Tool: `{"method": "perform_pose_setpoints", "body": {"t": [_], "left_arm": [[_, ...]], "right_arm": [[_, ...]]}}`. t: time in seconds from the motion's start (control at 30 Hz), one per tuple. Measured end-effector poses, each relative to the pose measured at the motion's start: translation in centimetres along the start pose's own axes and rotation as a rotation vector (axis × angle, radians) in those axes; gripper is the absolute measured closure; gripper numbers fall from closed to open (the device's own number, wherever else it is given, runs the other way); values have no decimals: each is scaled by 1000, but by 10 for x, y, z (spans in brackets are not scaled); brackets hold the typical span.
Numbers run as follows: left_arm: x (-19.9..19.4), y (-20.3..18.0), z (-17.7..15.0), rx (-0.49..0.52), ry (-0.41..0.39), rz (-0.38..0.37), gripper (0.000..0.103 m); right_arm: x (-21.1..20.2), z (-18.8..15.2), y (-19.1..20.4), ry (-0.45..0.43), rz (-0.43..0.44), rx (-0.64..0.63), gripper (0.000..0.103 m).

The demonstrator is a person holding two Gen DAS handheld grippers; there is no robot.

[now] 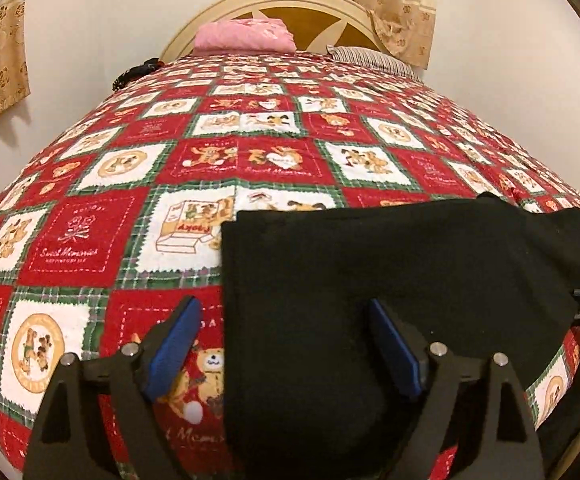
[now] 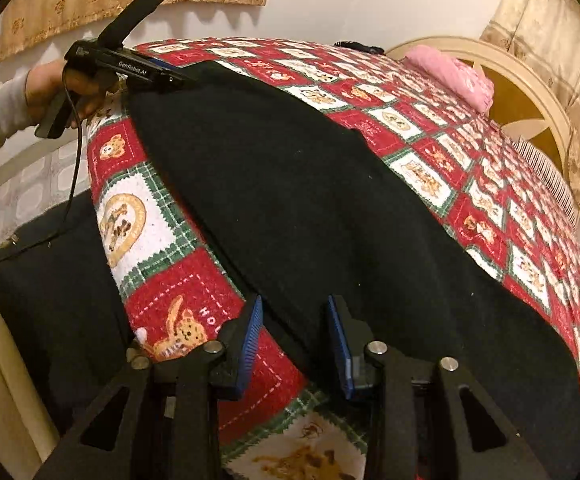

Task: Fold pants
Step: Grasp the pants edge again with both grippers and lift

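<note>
While the black pants [image 1: 389,280] lie flat on the red bear blanket [image 1: 90,240], the left gripper [image 1: 286,344] hangs over their edge with its jaws wide apart, grasping nothing. The right gripper [image 2: 293,340] is partly closed just above the pants' other end, and its blue pads [image 2: 339,344] are not pinching the cloth.

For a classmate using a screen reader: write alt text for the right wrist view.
Black pants lie spread across a red, white and green teddy-bear quilt on a bed. The right gripper hangs over their near edge, blue pads apart; the left gripper, held in a hand, is at the far end.
</note>
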State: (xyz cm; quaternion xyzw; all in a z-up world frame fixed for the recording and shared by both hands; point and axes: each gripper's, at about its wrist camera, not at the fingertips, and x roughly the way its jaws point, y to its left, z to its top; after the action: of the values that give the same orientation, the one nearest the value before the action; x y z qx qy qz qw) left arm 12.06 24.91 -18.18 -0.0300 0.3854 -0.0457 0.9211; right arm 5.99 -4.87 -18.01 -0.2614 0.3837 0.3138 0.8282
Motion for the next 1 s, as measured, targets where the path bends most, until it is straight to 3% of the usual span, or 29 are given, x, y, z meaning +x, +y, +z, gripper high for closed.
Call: {"method": "perform_pose_setpoints", "body": {"t": [0.07,0.13,0.27,0.43,0.5,0.53,0.57,0.7,0.83,1.0], "left_arm": [[0,0,0,-4,2,1,15],[-1,0,0,-9,6,2,15],[-4,-1,0,-8,14,11,15],[-22,-11,1,16,-35,65,15],[-37,-23,4,45,-83,80,15],[-41,-29,6,60,-97,78,15],[-47,-37,7,77,-112,65,15],[-48,-84,12,157,-100,-46,15],[-31,-131,13,217,-51,-154,15],[-7,-173,11,282,-6,-186,15]], "right_arm": [[-4,1,-2,-2,25,23,92],[-5,4,-3,-1,39,31,97],[-10,5,2,-13,90,47,99],[-2,-2,14,-19,35,-5,98],[-6,-2,10,-15,33,17,88],[-9,-2,7,-16,22,21,72],[-15,-3,3,-30,8,35,62],[-35,-11,-30,-74,-44,152,61],[-35,-21,-61,-36,-164,260,61],[-17,-40,-87,73,-317,311,61]]}}
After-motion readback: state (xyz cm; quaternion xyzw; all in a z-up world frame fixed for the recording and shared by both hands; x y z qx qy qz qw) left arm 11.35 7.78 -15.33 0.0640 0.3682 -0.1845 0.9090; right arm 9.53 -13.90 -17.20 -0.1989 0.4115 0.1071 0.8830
